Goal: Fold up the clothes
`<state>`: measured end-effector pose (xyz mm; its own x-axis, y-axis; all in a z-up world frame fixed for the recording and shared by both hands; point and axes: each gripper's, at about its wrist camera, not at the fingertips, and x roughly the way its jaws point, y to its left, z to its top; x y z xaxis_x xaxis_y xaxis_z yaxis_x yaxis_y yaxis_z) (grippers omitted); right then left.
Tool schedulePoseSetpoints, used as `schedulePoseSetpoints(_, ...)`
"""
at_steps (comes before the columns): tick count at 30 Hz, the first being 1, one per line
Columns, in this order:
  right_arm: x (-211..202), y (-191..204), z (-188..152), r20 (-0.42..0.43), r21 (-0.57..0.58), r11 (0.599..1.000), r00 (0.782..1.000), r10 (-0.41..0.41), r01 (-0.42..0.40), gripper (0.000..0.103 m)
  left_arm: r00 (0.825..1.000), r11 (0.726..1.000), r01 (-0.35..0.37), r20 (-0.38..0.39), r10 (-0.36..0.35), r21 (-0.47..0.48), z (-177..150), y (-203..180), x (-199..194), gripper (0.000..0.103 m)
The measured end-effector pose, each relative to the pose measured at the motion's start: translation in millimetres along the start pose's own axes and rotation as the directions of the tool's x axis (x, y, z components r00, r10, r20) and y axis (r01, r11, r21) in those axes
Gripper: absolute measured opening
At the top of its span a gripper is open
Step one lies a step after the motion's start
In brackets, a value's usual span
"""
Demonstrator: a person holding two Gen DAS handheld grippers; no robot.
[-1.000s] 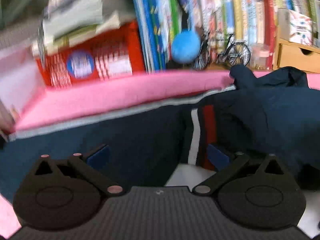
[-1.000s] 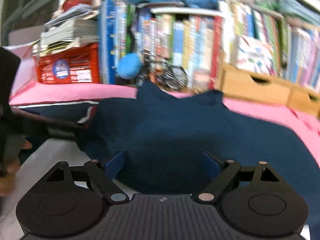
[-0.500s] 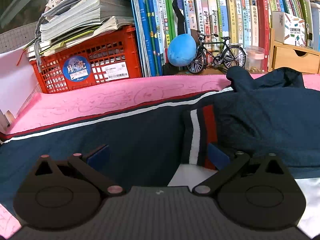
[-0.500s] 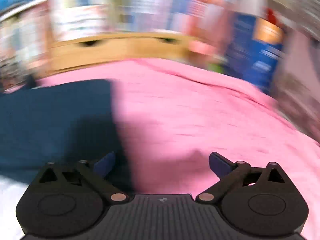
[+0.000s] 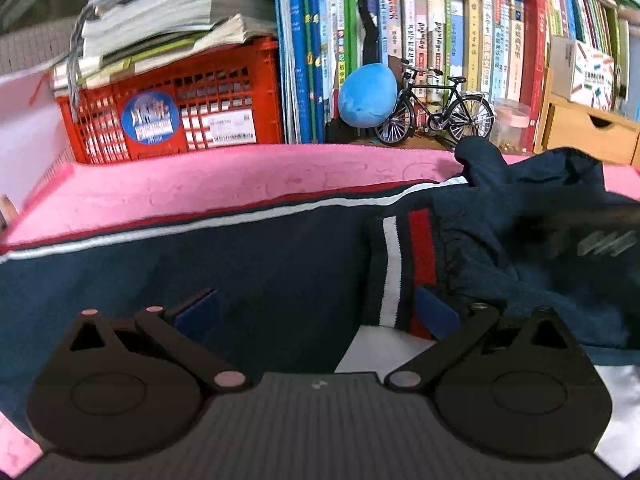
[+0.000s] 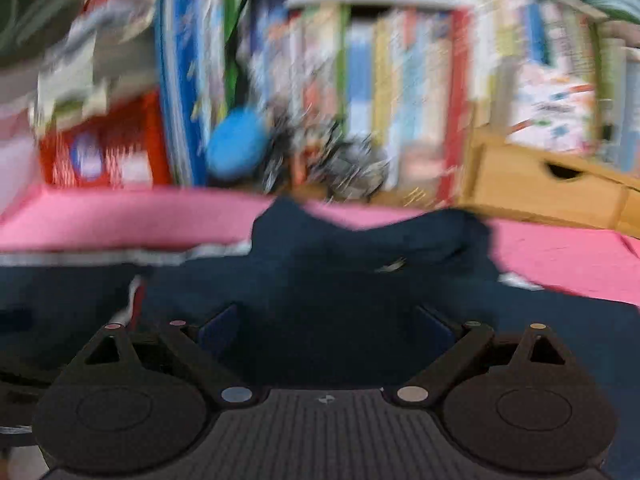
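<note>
A navy garment with a red and white stripe along its edge lies spread on a pink blanket. A striped cuff lies folded over it, and the right part is bunched up. My left gripper hovers open just above the flat navy cloth, its right finger beside the cuff. In the blurred right wrist view, my right gripper stands wide open over the bunched navy fabric, with nothing pressed between its pads.
Behind the blanket stand a red crate under stacked papers, a row of books, a blue plush ball, a model bicycle and wooden drawers. A white surface shows under the garment's near edge.
The right gripper swung out over the bare pink blanket on the right and has come back over the bunched navy fabric. The left gripper has barely shifted.
</note>
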<state>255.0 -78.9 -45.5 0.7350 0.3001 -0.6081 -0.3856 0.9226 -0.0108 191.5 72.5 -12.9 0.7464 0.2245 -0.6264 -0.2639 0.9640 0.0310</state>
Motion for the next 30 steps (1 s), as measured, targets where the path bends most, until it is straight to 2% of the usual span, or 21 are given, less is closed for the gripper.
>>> schedulePoseSetpoints(1, 7, -1, -1, -0.014, -0.022, 1.0, 1.0, -0.012, 0.012, 0.095, 1.0, 1.0, 0.006, -0.003, -0.006, -0.007, 0, 1, 0, 0.103)
schedulePoseSetpoints(4, 5, -37, -9, -0.02, -0.016, 1.0, 1.0, -0.015, 0.014, 0.097, 1.0, 1.0, 0.018, -0.009, -0.018, -0.021, 0, 4, 1, 0.103)
schedulePoseSetpoints(5, 4, -55, -12, -0.023, -0.013, 0.998, 0.998, -0.059, 0.059, 0.102, 1.0, 1.0, 0.019, -0.01, -0.019, -0.022, 0, 4, 1, 0.103)
schedulePoseSetpoints(6, 5, -80, -16, -0.03, -0.015, 0.99, 0.989, -0.143, 0.142, 0.103, 1.0, 1.0, 0.018, -0.01, -0.019, -0.021, 0, 4, 1, 0.103)
schedulePoseSetpoints(8, 8, -134, -23, -0.056, 0.057, 0.961, 0.962, -0.268, 0.271, 0.103, 1.0, 1.0, 0.018, -0.009, -0.018, -0.019, 0, 4, 1, 0.103)
schedulePoseSetpoints(9, 8, -165, -27, -0.081, 0.117, 0.932, 0.938, -0.337, 0.344, 0.103, 1.0, 1.0, 0.018, -0.01, -0.019, -0.02, 0, 4, 1, 0.103)
schedulePoseSetpoints(11, 5, -222, -32, -0.186, 0.325, 0.811, 0.874, -0.45, 0.486, 0.103, 1.0, 1.0, 0.02, -0.01, -0.02, -0.021, 0, 4, 2, 0.103)
schedulePoseSetpoints(13, -4, -236, -33, -0.203, 0.418, 0.739, 0.847, -0.49, 0.528, 0.098, 1.0, 1.0, 0.018, -0.01, -0.018, -0.019, 0, 4, 1, 0.103)
schedulePoseSetpoints(16, -8, -192, -24, -0.093, 0.28, 0.817, 0.861, -0.5, 0.504, 0.098, 1.0, 1.0, 0.016, -0.009, -0.016, -0.017, 0, 4, 1, 0.103)
schedulePoseSetpoints(17, -8, -169, -20, -0.061, 0.226, 0.859, 0.886, -0.459, 0.46, 0.098, 1.0, 1.0, 0.016, -0.009, -0.016, -0.017, 0, 4, 1, 0.103)
schedulePoseSetpoints(18, -8, -145, -16, -0.032, 0.169, 0.895, 0.91, -0.413, 0.412, 0.098, 1.0, 1.0, 0.018, -0.01, -0.018, -0.019, 0, 4, 1, 0.103)
schedulePoseSetpoints(20, -10, -93, -12, 0.007, 0.095, 0.96, 0.964, -0.267, 0.265, 0.101, 1.0, 0.999, 0.025, -0.013, -0.025, -0.027, 0, 6, 2, 0.103)
schedulePoseSetpoints(22, -13, -42, -7, 0.034, 0.016, 0.994, 0.993, -0.11, 0.11, 0.102, 0.999, 0.999, 0.029, -0.015, -0.029, -0.032, 0, 6, 2, 0.103)
schedulePoseSetpoints(24, -19, -3, -14, 0.003, -0.073, 0.997, 1.0, -0.011, 0.011, 0.102, 0.999, 0.999, 0.03, -0.016, -0.031, -0.035, 0, 7, 2, 0.103)
schedulePoseSetpoints(25, -21, 7, -19, -0.017, -0.112, 0.994, 1.0, 0.006, -0.007, 0.102, 0.999, 0.999, 0.032, -0.017, -0.032, -0.036, 0, 7, 2, 0.103)
schedulePoseSetpoints(27, -28, 9, -37, -0.04, -0.159, 0.987, 0.999, -0.025, 0.018, 0.103, 0.999, 0.999, 0.032, -0.017, -0.033, -0.037, 0, 7, 2, 0.103)
schedulePoseSetpoints(28, -34, -1, -42, -0.044, -0.142, 0.99, 0.999, -0.032, 0.025, 0.103, 0.999, 0.999, 0.031, -0.017, -0.032, -0.035, 0, 7, 2, 0.103)
schedulePoseSetpoints(30, -50, -39, -53, -0.066, 0.003, 0.999, 0.997, -0.042, 0.042, 0.103, 0.999, 0.999, 0.029, -0.015, -0.03, -0.032, 0, 7, 2, 0.103)
